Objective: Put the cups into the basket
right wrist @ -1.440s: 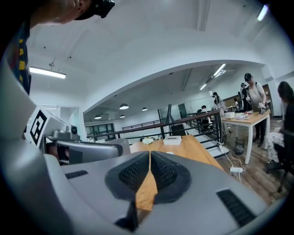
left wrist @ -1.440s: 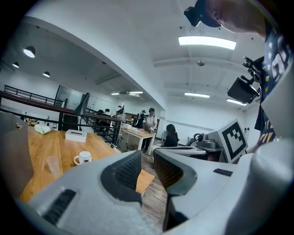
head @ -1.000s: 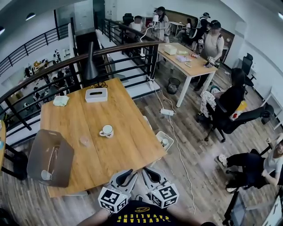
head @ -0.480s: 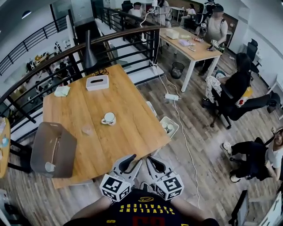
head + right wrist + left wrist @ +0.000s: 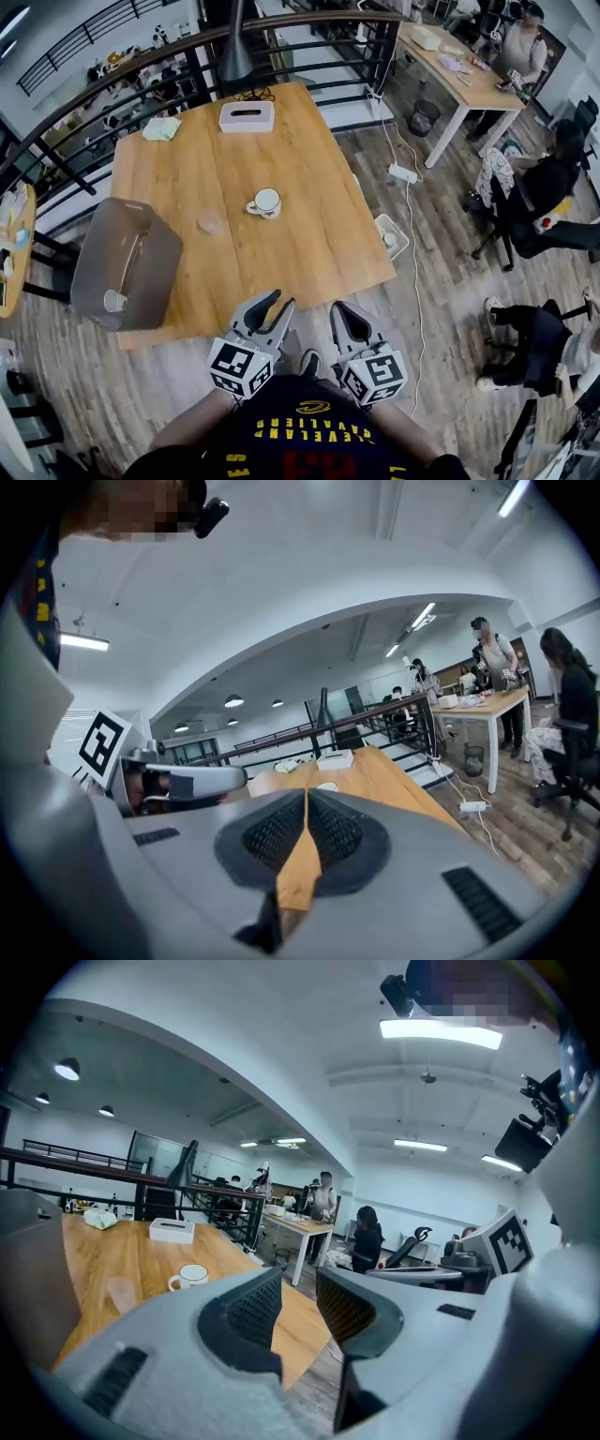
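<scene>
**Both jaws short of the desk, cups out of reach**

At the far left, the grey basket (image 5: pixel 141 253) stands at the near left corner of the desk (image 5: pixel 319 253), its open top facing up. A small white cup (image 5: pixel 114 301) lies at the bottom of it. To the right of the basket, on the bare wood, a clear plastic cup (image 5: pixel 210 223) stands upright. Further right, near the desk's middle, is a white mug (image 5: pixel 266 202) with its handle turned left. A white tissue box (image 5: pixel 246 115) sits at the far edge, well behind both.

The left gripper (image 5: pixel 278 305) hovers at the desk's near edge. Its jaws stand partly open with nothing between them. In the left gripper view, the clear cup (image 5: pixel 122 1293) and the mug (image 5: pixel 192 1277) lie ahead and to the left of the jaws, well apart from them. Only the desk's edge and the floor show in the gap.

Beside it, the right gripper (image 5: pixel 343 312) is held just off the near edge. Its jaws are closed together on nothing, and only a sliver of desk shows through the slit. The mug (image 5: pixel 326 786) sits far beyond the tips, in line with them.
</scene>
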Action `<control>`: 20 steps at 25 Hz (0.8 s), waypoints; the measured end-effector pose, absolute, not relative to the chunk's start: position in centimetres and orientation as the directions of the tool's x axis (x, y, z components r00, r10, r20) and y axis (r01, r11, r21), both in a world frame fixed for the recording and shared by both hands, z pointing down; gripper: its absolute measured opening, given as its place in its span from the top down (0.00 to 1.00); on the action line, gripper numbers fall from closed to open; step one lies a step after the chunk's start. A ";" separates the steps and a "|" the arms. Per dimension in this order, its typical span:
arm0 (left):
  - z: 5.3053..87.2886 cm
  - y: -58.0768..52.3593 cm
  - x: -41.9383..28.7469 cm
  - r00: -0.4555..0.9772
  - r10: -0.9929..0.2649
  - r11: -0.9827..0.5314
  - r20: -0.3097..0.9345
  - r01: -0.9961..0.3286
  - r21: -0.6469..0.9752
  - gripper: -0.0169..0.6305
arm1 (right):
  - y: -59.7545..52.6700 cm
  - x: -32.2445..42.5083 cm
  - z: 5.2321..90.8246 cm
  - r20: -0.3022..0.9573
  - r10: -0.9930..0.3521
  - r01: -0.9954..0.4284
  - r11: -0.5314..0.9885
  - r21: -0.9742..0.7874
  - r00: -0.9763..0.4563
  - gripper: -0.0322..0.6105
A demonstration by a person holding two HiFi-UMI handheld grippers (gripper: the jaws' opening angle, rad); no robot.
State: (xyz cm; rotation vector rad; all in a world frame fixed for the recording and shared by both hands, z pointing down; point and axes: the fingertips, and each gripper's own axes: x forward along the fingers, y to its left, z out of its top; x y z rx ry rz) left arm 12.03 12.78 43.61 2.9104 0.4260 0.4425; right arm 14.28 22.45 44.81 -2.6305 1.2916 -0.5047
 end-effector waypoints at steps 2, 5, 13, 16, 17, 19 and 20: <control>44.2 10.9 12.3 0.922 0.274 -0.954 0.275 0.222 0.204 0.82 | 21.5 14.8 45.2 0.238 -0.793 -0.733 -0.610 -0.302 0.561 0.92; 45.1 7.9 13.1 0.928 0.241 -0.963 0.285 0.192 0.191 0.82 | 19.7 15.6 45.6 0.254 -0.799 -0.745 -0.600 -0.291 0.544 0.92; 47.4 0.8 17.0 0.917 0.265 -0.962 0.299 0.232 0.142 0.82 | 14.3 17.9 46.7 0.329 -0.814 -0.801 -0.558 -0.218 0.478 0.92; 48.9 -1.3 18.8 0.905 0.276 -0.960 0.324 0.243 0.137 0.80 | 13.0 19.5 47.2 0.361 -0.799 -0.792 -0.573 -0.212 0.481 0.83; 49.4 -1.7 19.5 0.898 0.288 -0.957 0.332 0.256 0.136 0.79 | 12.6 20.0 47.3 0.373 -0.794 -0.793 -0.575 -0.204 0.480 0.81; 50.3 -2.2 20.9 0.878 0.320 -0.948 0.357 0.297 0.118 0.76 | 11.9 21.1 47.5 0.395 -0.784 -0.800 -0.575 -0.174 0.478 0.76; 50.8 -2.2 21.5 0.864 0.336 -0.941 0.374 0.322 0.102 0.76 | 11.6 21.5 47.7 0.407 -0.782 -0.807 -0.569 -0.157 0.472 0.75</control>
